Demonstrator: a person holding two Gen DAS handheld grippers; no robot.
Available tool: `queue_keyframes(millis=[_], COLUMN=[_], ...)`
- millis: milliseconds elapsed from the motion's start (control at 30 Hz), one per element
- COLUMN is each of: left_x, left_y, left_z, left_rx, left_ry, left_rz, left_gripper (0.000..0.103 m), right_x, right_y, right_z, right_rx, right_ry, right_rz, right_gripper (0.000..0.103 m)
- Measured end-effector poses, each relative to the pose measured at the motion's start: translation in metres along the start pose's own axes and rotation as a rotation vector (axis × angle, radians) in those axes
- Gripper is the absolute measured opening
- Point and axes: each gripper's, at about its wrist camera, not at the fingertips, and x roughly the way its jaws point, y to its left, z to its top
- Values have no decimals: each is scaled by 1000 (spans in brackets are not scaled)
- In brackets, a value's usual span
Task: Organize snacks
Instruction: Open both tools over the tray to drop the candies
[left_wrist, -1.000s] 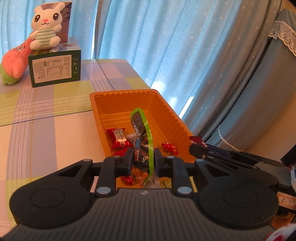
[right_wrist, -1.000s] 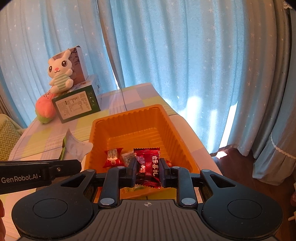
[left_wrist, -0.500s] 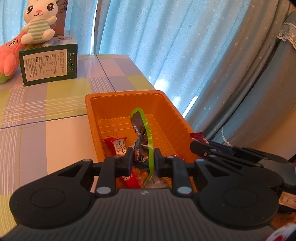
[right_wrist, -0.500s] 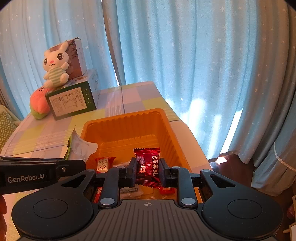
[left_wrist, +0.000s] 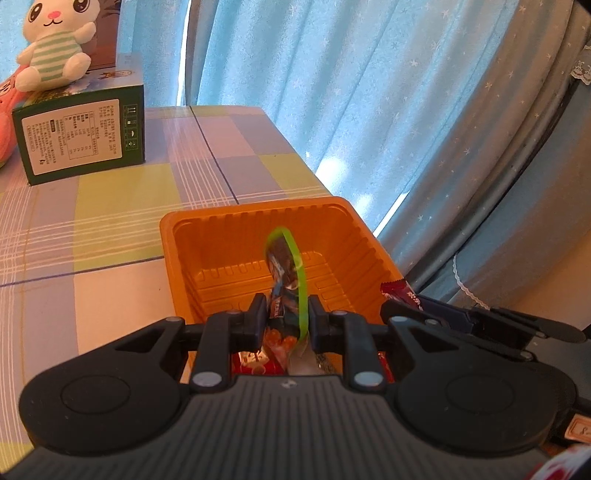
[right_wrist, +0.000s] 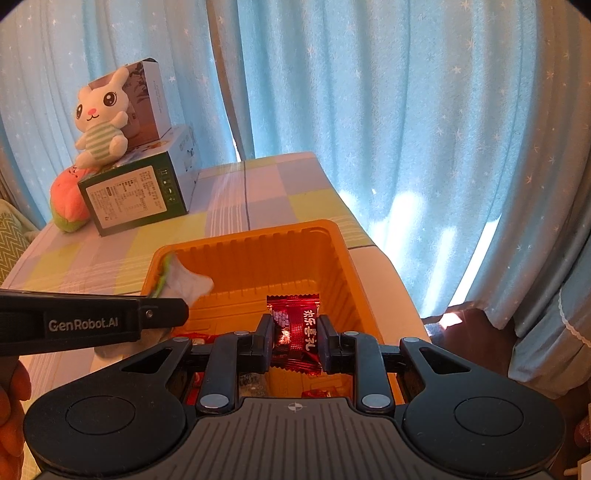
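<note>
Hand-held gripper, left (left_wrist: 286, 319), clamps a green-edged packet (left_wrist: 286, 273); right (right_wrist: 295, 338) clamps a red candy (right_wrist: 297, 328), hiding tray (right_wrist: 343, 266) contents.

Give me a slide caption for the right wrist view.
Right gripper holds a red foil candy packet over the orange plastic tray.

We have carried both grippers forward over the orange tray (left_wrist: 258, 218) — its far wall now sits closer, the loose candies (left_wrist: 255, 360) have slipped beneath our fingers, and the green box (right_wrist: 136, 197) looms larger.
</note>
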Motion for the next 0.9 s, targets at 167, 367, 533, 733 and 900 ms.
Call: queue_keyframes(millis=[167,367,533,733,900], left_x=[11,0,-14,-27,-39], left_y=[6,21,27,32,38], left_z=[5,-1,-10,-18,-25], left_rx=[-22,-49,-53,-55,-42], left_ry=[-6,-20,-25,-31,-41], left_rz=[1,12,28,51,94], left_gripper=[21,21,26,41,64], right_x=[6,7,6,7,11], right_y=[-4,-7,-8,-3,-6], right_z=[0,-2,-2,5,15], right_rx=[13,18,28,33,85], right_ry=[8,17,23,19,21], right_rz=[-5,-4,5,51,114], right_gripper=[25,25,25,25,33])
